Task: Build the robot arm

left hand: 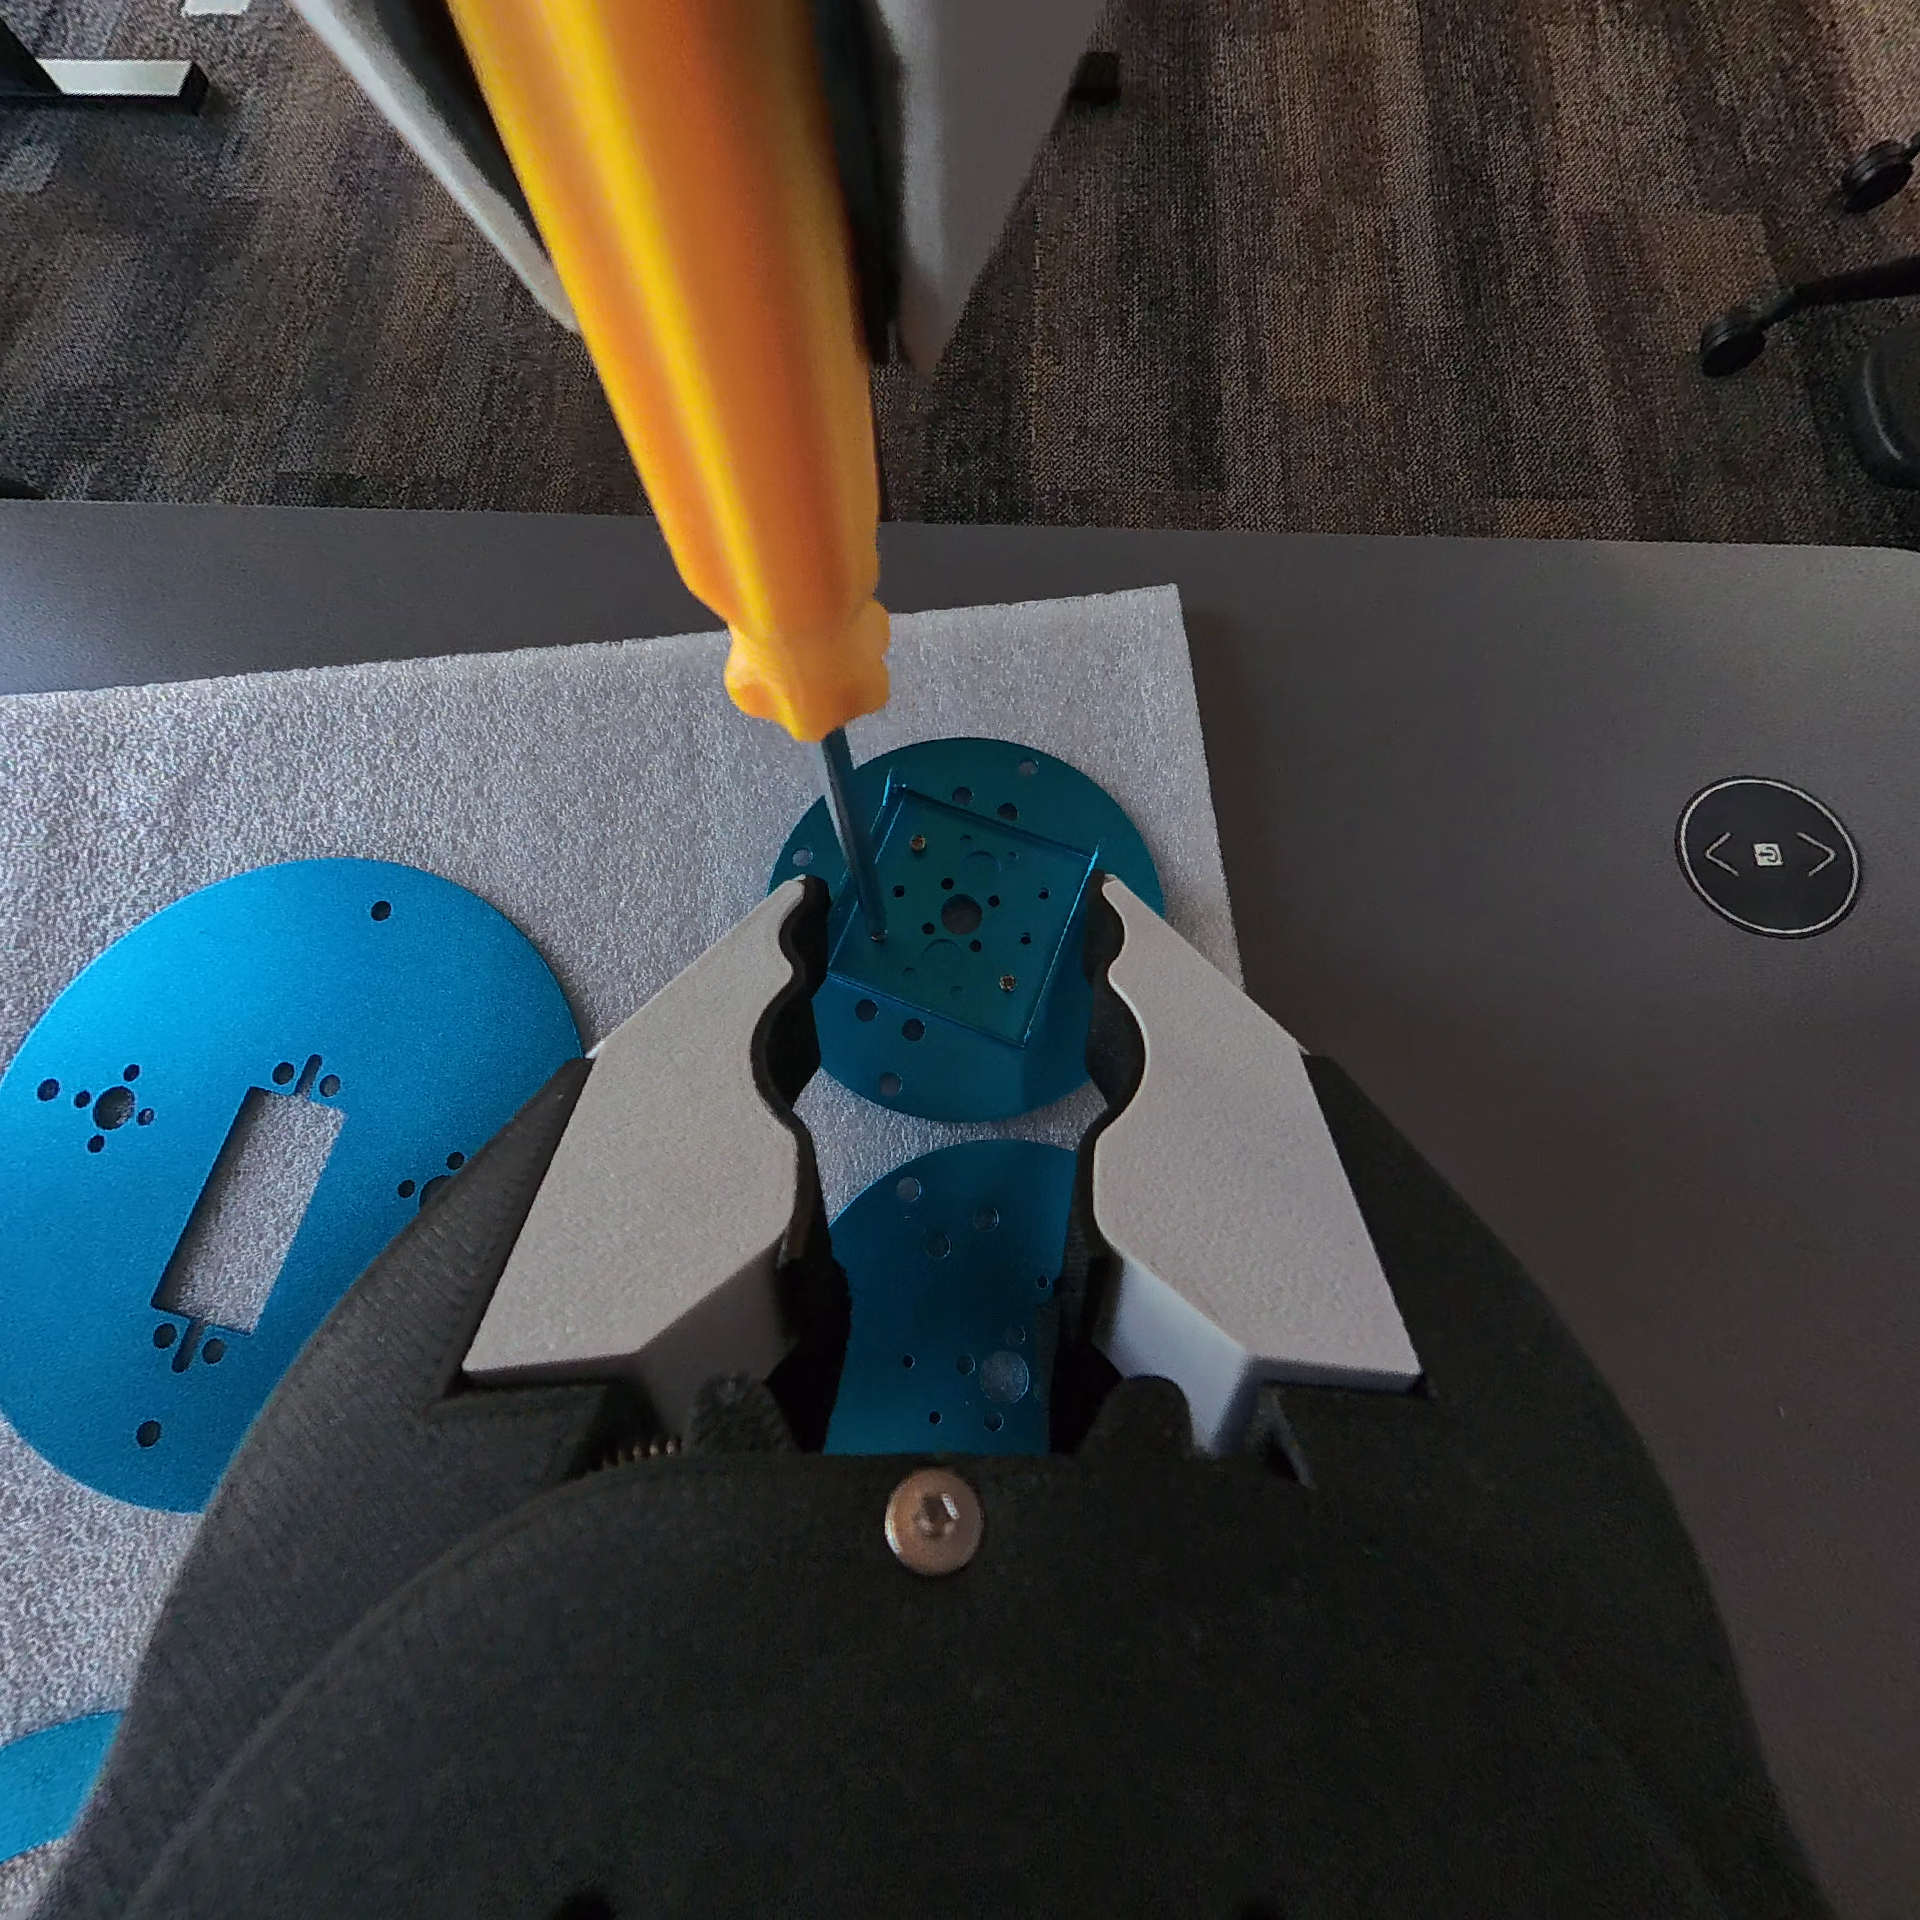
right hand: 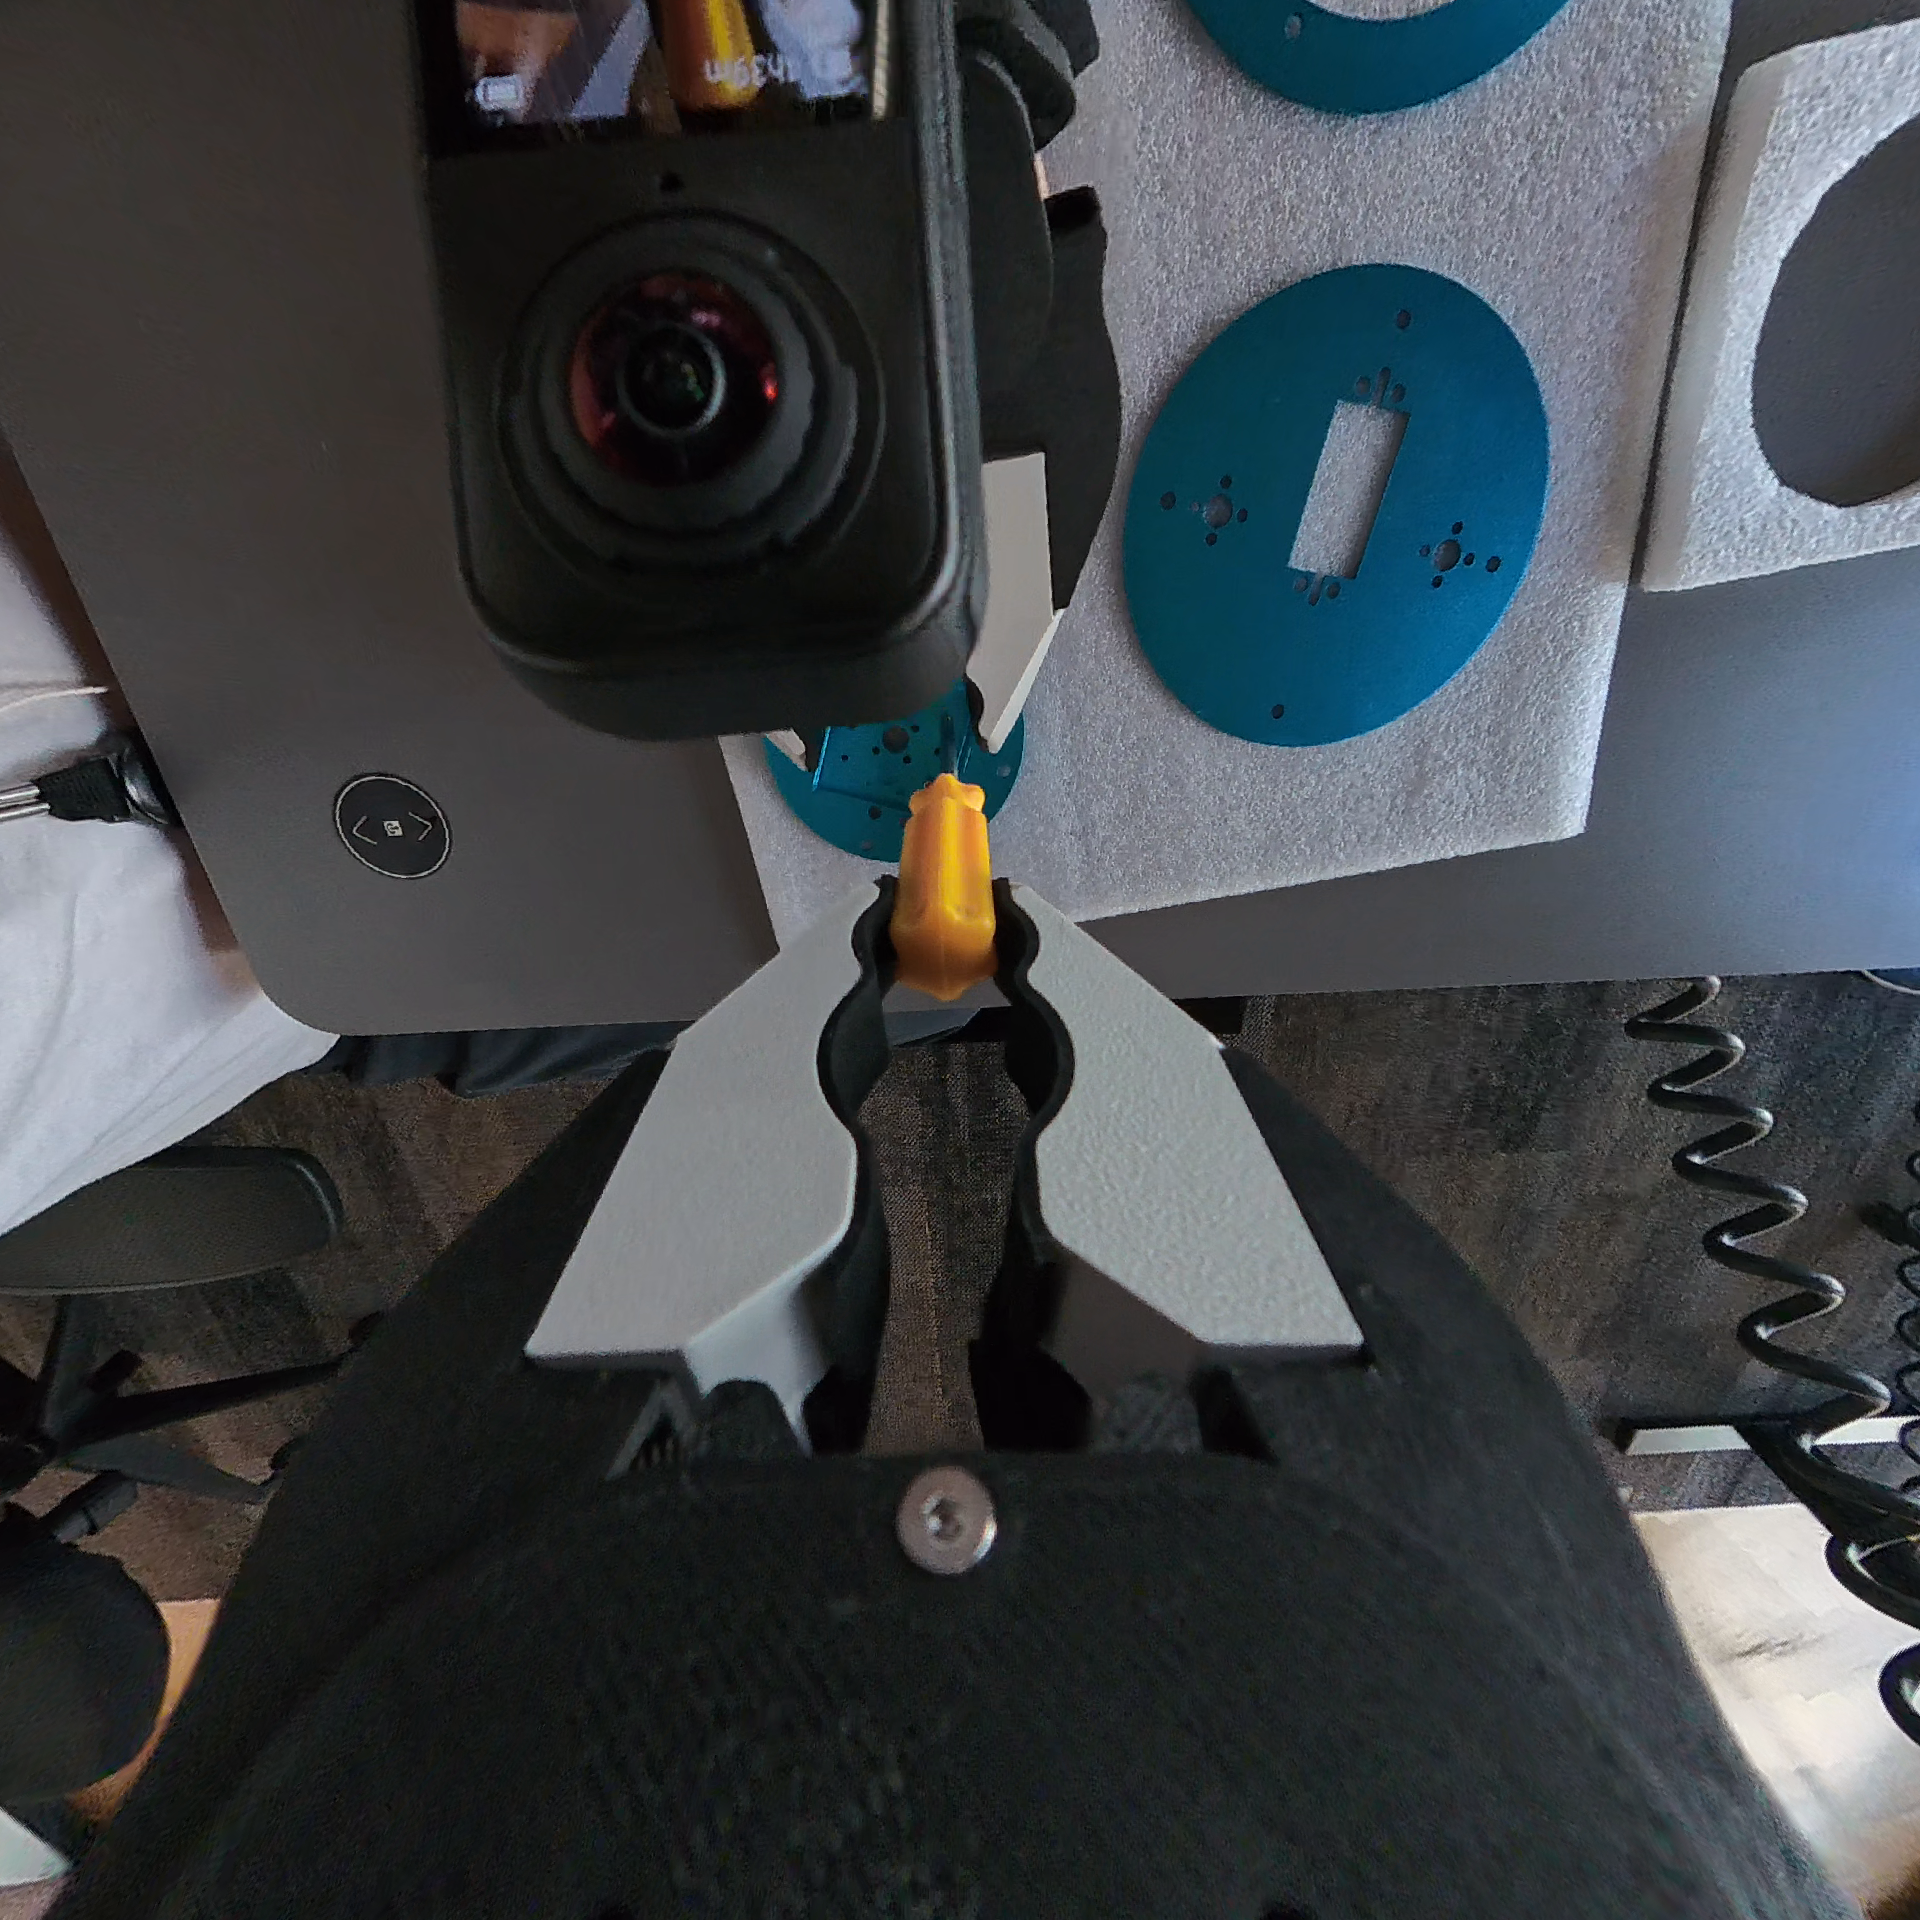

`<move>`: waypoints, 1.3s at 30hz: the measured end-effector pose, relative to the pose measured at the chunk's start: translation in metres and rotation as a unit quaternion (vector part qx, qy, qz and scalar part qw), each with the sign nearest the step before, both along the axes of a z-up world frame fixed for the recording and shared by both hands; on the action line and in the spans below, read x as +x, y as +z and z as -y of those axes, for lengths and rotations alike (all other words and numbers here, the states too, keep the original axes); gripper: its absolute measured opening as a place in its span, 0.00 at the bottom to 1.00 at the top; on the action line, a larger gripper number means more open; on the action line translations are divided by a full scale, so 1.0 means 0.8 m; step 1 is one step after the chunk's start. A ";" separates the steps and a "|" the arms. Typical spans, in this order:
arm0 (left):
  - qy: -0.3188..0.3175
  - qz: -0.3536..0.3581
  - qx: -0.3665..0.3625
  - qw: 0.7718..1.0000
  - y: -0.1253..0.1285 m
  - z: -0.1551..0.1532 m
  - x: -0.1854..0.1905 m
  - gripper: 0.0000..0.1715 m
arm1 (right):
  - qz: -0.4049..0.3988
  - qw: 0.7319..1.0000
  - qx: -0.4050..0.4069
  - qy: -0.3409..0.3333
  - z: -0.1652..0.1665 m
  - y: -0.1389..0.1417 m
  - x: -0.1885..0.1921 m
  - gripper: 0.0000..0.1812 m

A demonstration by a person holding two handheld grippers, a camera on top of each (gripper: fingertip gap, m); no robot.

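My left gripper (left hand: 956, 902) is shut on a blue square bracket (left hand: 966, 914); its grey fingertips press the bracket's left and right corners. The bracket stands on a small blue round plate (left hand: 935, 1081) that lies on a white foam sheet (left hand: 416, 769). My right gripper (right hand: 943, 914) is shut on the orange handle of a screwdriver (right hand: 940, 925). The screwdriver (left hand: 727, 364) comes down steeply from above, and its thin shaft (left hand: 857, 842) rests its tip on a screw in the bracket's left corner. The right wrist view shows the bracket (right hand: 883, 758) under the left gripper's camera (right hand: 707, 416).
A second small blue plate (left hand: 956, 1299) lies under my left gripper. A large blue disc with a rectangular slot (left hand: 260, 1174) (right hand: 1335, 509) lies left of it. A white foam block (right hand: 1766, 312), another blue disc (right hand: 1371, 52), a round table control (left hand: 1766, 857) and a coiled cable (right hand: 1745, 1195) are nearby. Tip to tip, the grippers are about 10 cm apart. From the left gripper's tips to the small blue round plate (left hand: 935, 1081) is close to 4 cm.
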State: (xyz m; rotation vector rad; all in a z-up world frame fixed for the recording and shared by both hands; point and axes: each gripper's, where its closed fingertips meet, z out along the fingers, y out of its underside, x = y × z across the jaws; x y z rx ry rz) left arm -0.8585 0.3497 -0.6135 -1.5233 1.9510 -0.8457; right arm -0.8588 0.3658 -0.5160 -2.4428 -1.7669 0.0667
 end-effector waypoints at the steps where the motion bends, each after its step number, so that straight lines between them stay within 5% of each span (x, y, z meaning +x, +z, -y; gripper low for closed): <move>1: 0.000 0.000 0.000 1.000 0.000 0.000 0.000 0.28 | 0.000 1.000 -0.005 -0.003 -0.001 0.000 0.001 0.09; 7: 0.001 0.000 0.000 1.000 0.000 0.000 0.000 0.28 | -0.002 1.000 -0.024 -0.016 -0.005 0.000 0.003 0.09; 16: 0.002 0.000 -0.002 1.000 0.000 0.000 0.000 0.28 | 0.028 0.998 0.062 0.015 0.016 -0.002 -0.005 0.09; 23: 0.002 0.000 0.000 1.000 0.000 0.001 0.000 0.28 | -0.013 0.992 0.101 -0.077 0.031 -0.006 0.008 0.09; 31: 0.003 0.000 0.000 1.000 -0.001 0.001 0.000 0.28 | -0.148 0.963 0.055 -0.217 0.018 0.012 0.026 0.09; 39: 0.006 -0.003 -0.011 1.000 0.001 0.004 0.000 0.32 | -0.141 0.972 0.039 -0.184 0.027 0.039 0.038 0.09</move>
